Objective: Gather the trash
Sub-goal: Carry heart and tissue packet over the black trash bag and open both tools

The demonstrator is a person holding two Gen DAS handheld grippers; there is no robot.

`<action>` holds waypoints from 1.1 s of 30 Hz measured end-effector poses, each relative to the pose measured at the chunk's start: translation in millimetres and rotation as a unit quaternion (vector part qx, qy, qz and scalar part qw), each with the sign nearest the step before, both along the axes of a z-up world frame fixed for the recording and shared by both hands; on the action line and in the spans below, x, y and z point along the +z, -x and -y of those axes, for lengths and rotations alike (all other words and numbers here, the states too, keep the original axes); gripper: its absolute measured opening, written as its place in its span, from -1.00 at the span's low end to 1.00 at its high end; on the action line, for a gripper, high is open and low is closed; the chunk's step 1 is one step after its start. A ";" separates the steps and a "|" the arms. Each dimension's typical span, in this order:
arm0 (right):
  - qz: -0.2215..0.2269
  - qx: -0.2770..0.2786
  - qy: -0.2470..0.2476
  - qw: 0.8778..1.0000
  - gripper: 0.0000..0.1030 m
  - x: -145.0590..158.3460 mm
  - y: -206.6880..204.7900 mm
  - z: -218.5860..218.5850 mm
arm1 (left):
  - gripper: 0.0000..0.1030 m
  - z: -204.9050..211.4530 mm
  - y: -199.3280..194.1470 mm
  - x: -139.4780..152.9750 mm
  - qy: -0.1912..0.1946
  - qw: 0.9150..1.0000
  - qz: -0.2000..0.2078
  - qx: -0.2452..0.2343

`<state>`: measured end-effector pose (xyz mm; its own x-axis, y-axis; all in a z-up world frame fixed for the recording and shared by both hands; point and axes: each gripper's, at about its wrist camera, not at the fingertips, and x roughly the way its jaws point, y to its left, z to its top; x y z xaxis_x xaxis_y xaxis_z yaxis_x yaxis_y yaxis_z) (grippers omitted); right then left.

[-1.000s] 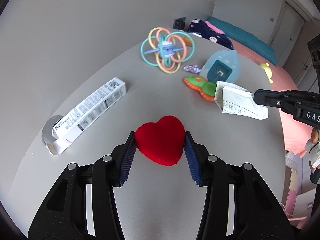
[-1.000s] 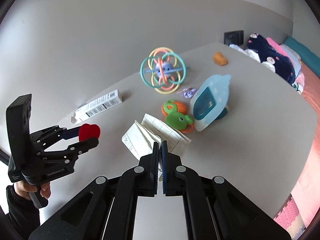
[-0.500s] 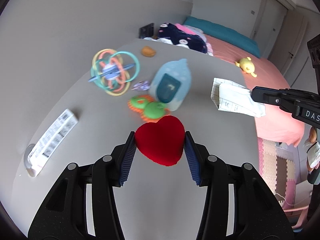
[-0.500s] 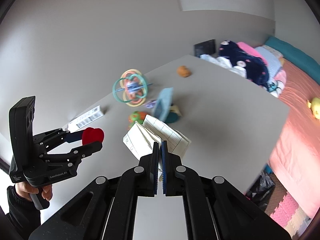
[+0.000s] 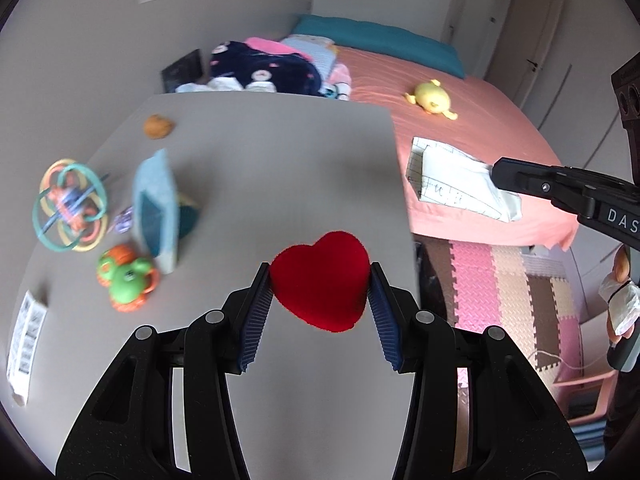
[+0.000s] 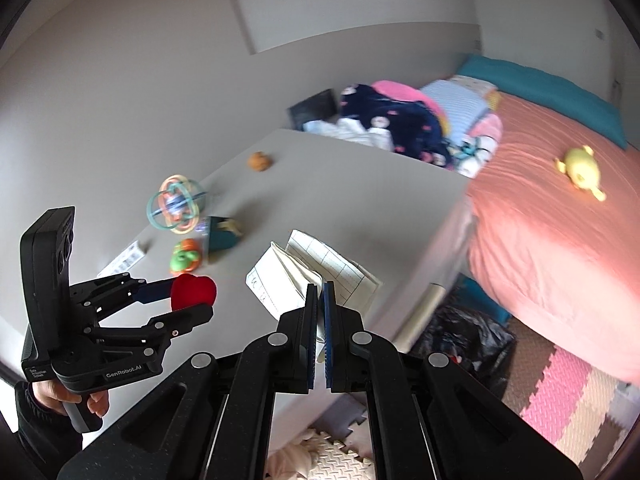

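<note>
a: left wrist view showed the left gripper (image 5: 320, 294) with its fingers (image 5: 256, 316) clamped on either side of a red heart (image 5: 322, 280), held up off the grey counter (image 5: 280, 160). the right gripper (image 5: 500, 172) came in from the side, pinching a folded sheet of grid paper (image 5: 452, 184) out past the counter's edge, over the floor side of the bed (image 5: 460, 92).

b: and the right wrist view?

a: same story. right gripper (image 6: 320, 300) fingers nearly together with the paper (image 6: 304, 276) squeezed between them, left gripper (image 6: 192, 296) alongside with the heart (image 6: 194, 290). a black trash bag (image 6: 464, 340) sat on the floor below the counter's corner.

b: so how far along was it?

a: i'd judge two pieces were in hand and headed for that bag, neither dropped yet. left on the counter: a printed carton (image 5: 26, 332) at the near edge, a small brown lump (image 5: 158, 126) far back, a tiny purple scrap (image 5: 124, 220). those looked like trash still to fetch.

b: the rest?

a: toys, probably staying: a ring rattle ball (image 5: 72, 206), a green and orange toy (image 5: 126, 278), a pale blue toy (image 5: 156, 208).
</note>
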<state>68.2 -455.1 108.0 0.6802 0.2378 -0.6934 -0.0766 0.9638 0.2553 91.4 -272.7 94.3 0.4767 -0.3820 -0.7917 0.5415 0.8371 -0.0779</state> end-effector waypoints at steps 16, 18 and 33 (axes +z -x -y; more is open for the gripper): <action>-0.044 -0.127 -0.027 0.991 -0.93 -55.2 37.3 138.0 | -0.08 158.8 -5.0 -31.7 -0.026 0.993 -0.036 -0.111; -0.050 -0.139 -0.031 0.988 -0.93 -63.2 38.6 152.1 | -0.08 174.3 -7.1 -38.6 -0.032 0.991 -0.041 -0.120; -0.078 -0.223 -0.025 0.971 0.40 -100.6 36.9 206.2 | 0.89 222.0 -24.5 -71.2 -0.080 0.989 -0.042 -0.120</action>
